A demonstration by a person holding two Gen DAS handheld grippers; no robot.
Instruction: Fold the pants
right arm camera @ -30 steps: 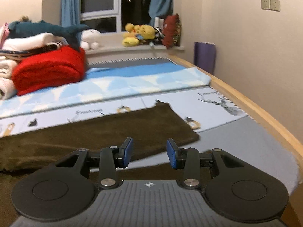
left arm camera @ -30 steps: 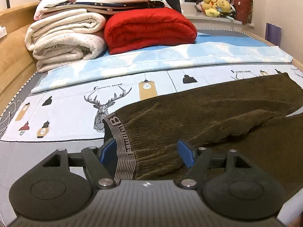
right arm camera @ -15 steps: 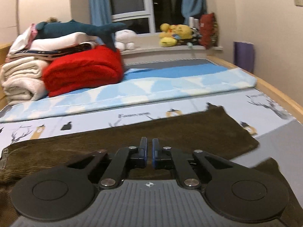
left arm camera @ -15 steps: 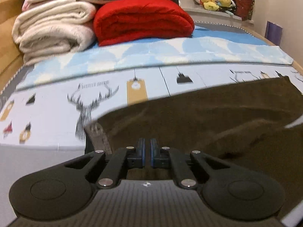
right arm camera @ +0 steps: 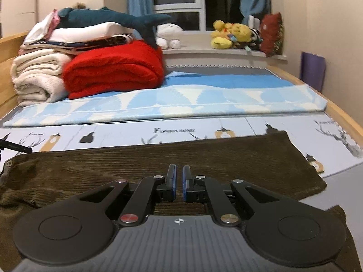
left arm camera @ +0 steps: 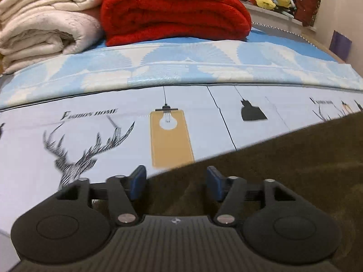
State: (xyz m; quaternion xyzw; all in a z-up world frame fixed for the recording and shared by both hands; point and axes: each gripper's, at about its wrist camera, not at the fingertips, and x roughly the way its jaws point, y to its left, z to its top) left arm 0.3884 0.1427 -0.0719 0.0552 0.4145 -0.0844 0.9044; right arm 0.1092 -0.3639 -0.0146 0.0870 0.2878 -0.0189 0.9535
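Note:
Dark olive corduroy pants [right arm camera: 158,158] lie flat across the bed, waistband at the left [right arm camera: 9,165], leg hem at the right [right arm camera: 306,181]. In the left wrist view the pants [left arm camera: 283,158] fill the lower right. My left gripper [left arm camera: 175,182] is open, its blue pads apart over the pants' upper edge, holding nothing. My right gripper [right arm camera: 179,182] is nearly closed, a thin gap between its pads, low over the middle of the pants; whether cloth is pinched between them is not visible.
A folded red blanket [right arm camera: 113,70] and cream blankets [right arm camera: 36,77] are stacked at the bed's far left with a plush shark [right arm camera: 113,19] on top. A light blue folded sheet [right arm camera: 181,99] lies behind the pants. A wooden bed rail [right arm camera: 340,115] runs along the right.
My left gripper has opened and moved forward along the pants' upper edge. My right gripper stays closed; its view has shifted left so the whole pants show.

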